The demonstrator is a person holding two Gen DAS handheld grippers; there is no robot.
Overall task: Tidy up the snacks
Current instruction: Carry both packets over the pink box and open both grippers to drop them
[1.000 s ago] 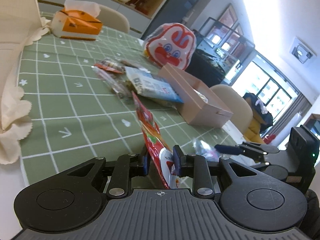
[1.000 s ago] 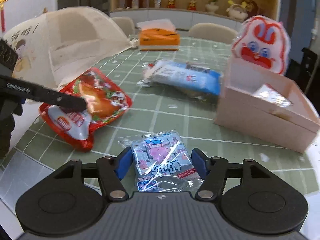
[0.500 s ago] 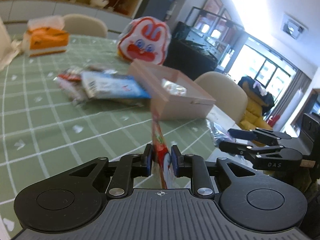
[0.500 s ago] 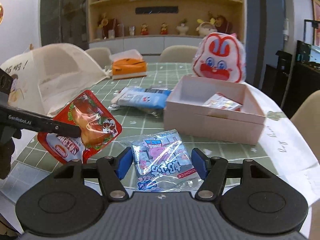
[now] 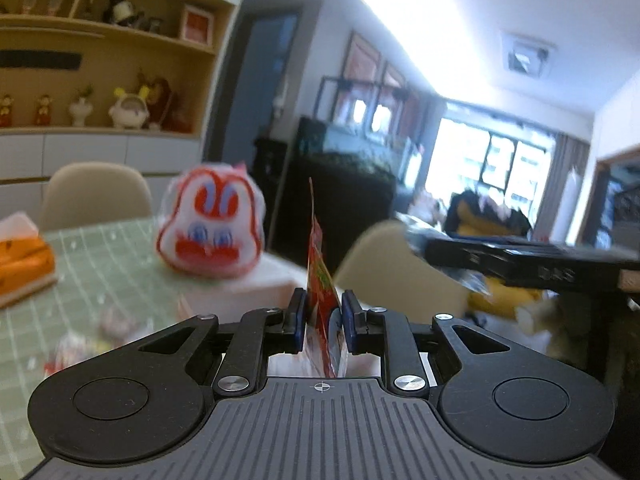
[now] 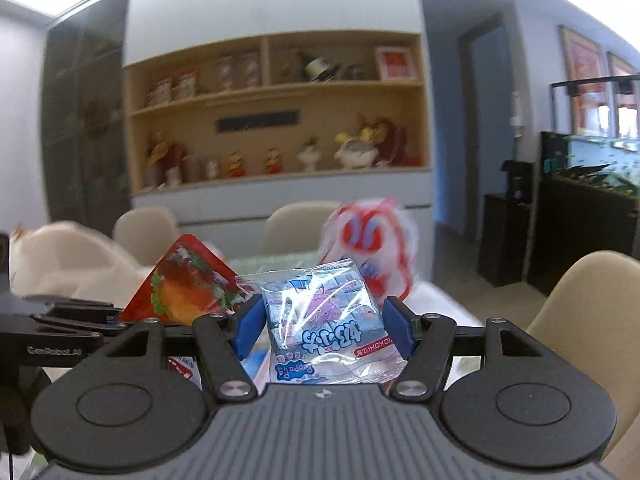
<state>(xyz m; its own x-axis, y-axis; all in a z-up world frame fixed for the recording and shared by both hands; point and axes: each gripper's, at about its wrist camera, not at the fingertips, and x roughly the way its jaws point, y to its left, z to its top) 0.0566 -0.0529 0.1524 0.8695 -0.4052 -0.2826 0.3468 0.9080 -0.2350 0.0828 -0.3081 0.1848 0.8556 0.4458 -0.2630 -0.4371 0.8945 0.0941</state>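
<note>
Gripping red packet [image 5: 320,280] edge-on, left tool [image 5: 323,322], seemingly airborne

My left gripper [image 5: 323,320] pinching a red snack packet [image 5: 320,280] edge-on between its fingers [image 5: 298,320], blurred rabbit-face bag [image 5: 210,224] sitting on the green checked table [image 5: 92,264], my right gripper [image 5: 520,262] reaching in alongside

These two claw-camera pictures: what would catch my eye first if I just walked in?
Probably the snacks held up in mid-air: the left claw pinches a red packet edge-on, and the right claw holds a clear blue-and-pink cartoon packet. Behind them a big red-and-white rabbit-face bag stands on the green checked tablecloth.
</note>
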